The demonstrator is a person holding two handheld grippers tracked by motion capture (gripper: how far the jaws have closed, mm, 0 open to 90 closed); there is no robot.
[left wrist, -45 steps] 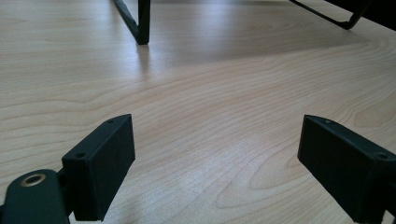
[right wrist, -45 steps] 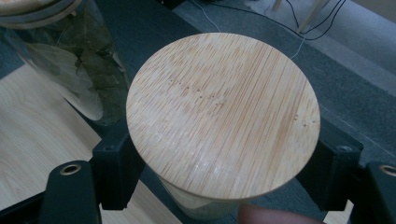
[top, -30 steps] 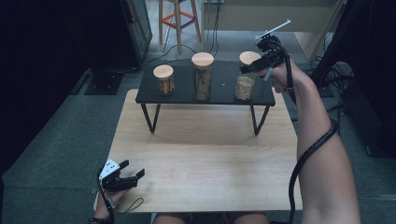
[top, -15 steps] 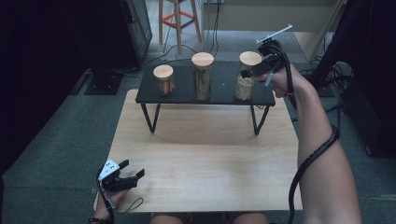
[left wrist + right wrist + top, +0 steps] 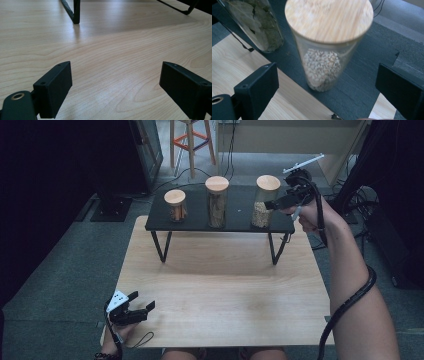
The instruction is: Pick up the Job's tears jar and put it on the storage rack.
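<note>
Right gripper view, grain-filled jar (image 5: 322, 67), leaf-filled jar (image 5: 254, 27)

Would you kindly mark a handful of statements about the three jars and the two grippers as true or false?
1. Three jars with wooden lids stand on the black shelf. True.
2. The right gripper is clamped on the rightmost jar. False: its jaws are open, have just been opening, and stand apart from the glass.
3. The rightmost jar holds pale grains. True.
4. The left gripper holds the middle jar. False: it rests open at the near left edge of the wooden table, with nothing between its jaws.
5. The leftmost jar is the tallest. False: it is the shortest of the three.
</note>
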